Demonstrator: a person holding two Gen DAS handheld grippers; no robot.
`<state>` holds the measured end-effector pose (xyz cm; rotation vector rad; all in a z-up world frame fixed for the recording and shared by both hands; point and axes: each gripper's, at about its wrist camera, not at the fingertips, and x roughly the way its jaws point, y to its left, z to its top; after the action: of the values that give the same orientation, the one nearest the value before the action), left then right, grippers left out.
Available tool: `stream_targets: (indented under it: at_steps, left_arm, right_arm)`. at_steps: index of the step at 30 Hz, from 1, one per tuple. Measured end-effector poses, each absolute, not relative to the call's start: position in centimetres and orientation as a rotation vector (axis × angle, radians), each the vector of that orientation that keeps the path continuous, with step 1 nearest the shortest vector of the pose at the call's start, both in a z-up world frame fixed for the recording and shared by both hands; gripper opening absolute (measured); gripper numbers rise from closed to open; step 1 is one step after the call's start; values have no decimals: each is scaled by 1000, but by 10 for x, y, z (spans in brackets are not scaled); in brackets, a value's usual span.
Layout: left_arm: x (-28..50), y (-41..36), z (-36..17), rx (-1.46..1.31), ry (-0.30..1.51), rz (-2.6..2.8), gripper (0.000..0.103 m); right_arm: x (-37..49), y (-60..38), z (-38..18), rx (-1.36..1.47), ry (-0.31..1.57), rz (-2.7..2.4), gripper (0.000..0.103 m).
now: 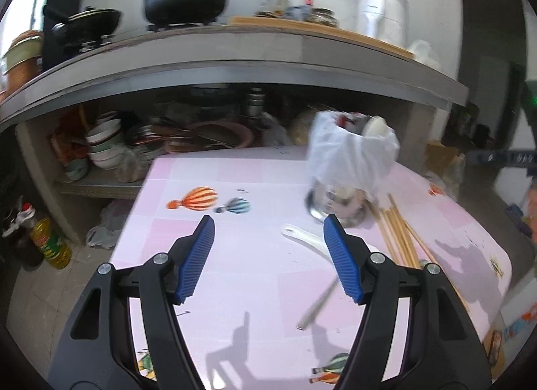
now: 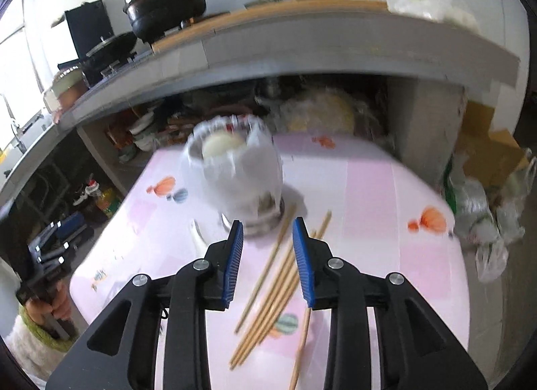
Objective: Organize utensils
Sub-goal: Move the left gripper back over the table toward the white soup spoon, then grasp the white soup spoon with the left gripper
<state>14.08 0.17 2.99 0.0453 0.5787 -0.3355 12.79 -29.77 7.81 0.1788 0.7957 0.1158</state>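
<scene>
Several wooden chopsticks [image 2: 272, 292] lie loose on the pink table, also in the left wrist view [image 1: 401, 239]. A metal holder wrapped in a white plastic bag [image 2: 235, 172] stands behind them, also in the left wrist view [image 1: 349, 158]. A white spoon [image 1: 302, 235] and a metal utensil handle [image 1: 317, 306] lie near the left gripper. My left gripper [image 1: 268, 222] is open and empty above the table. My right gripper [image 2: 266, 227] is open over the chopsticks, with nothing held.
The pink tablecloth [image 1: 251, 276] has balloon prints. A counter [image 1: 235, 61] with pots stands behind, with bowls [image 1: 104, 145] on a shelf below. An oil bottle [image 1: 50, 242] stands on the floor at left. Plastic bags [image 2: 483, 222] lie at right.
</scene>
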Motion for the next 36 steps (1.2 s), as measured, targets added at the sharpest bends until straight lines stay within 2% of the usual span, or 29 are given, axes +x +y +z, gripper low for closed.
stream_targets:
  at_steps: [8,14,16,27,33,36]
  left_arm:
    - [131,-52,3,165,631,-553,64]
    - [121,-102,-31,287,665,-657,64]
    - [119,-116,-41,337,666,-669,57]
    - [134,-167,-88,598,653,-643,38]
    - [147,-174,-99,632,673,-608,33]
    - [152,-176,-100,646,674,-587,27]
  right_arm:
    - [98,-284,17,201,853,41,30]
    - [96,-289,-6,243,900,32,30]
    - [97,-292,-7,250,904,26,30]
    - [101,-307,-16,286,921,12,30]
    - [102,-311,-20,301,924,11,30]
    - [102,-312,-22,309,929,11,31]
